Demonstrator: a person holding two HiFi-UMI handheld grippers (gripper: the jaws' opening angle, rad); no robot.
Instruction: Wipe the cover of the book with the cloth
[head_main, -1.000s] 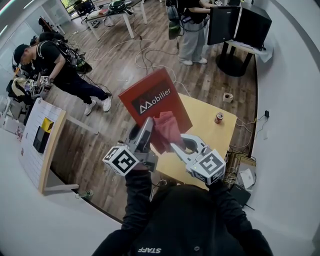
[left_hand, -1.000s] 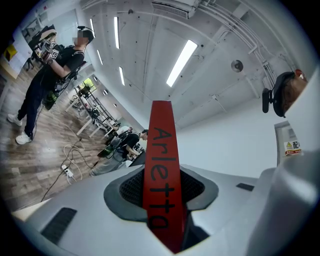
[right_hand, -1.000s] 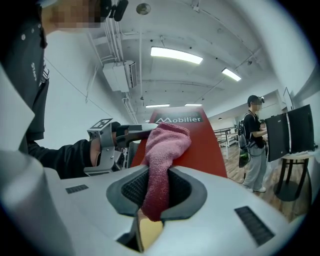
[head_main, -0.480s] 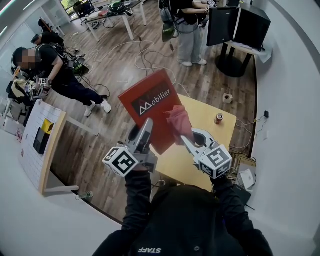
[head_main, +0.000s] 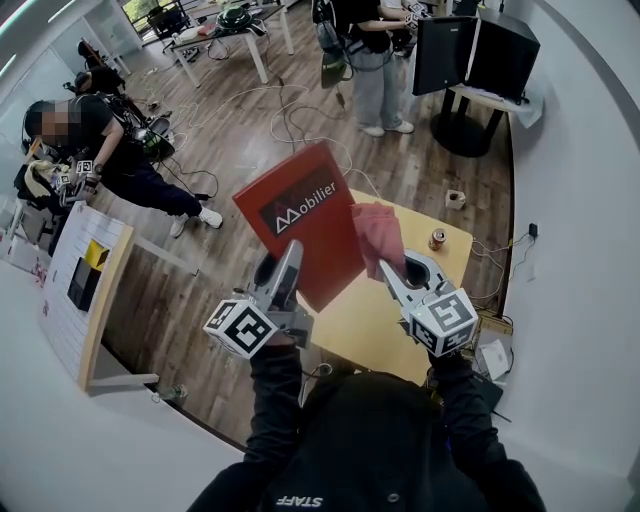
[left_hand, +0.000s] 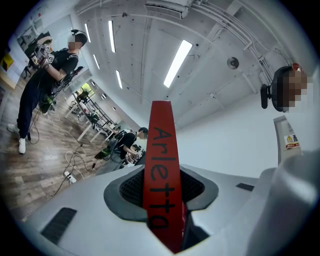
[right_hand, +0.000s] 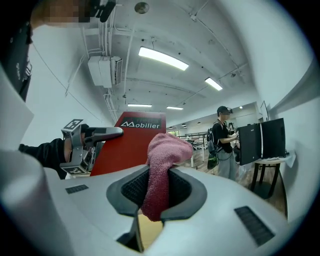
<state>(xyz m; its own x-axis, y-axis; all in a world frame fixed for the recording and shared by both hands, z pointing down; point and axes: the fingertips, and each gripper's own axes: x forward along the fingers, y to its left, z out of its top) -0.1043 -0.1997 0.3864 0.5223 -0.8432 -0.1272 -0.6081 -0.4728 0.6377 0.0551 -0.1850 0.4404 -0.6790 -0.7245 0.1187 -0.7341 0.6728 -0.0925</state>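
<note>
Mid-frame in the head view, the left claw (head_main: 290, 262) is clenched on the lower edge of the red book with white lettering (head_main: 300, 225), held tilted above the yellow worktop (head_main: 365, 325). To its right, the right claw (head_main: 388, 272) grips the pink terry cloth (head_main: 378, 232), just beside the cover, apparently off it. Judgement: wiping not confirmed complete. Cover shows no visible marks.
</note>
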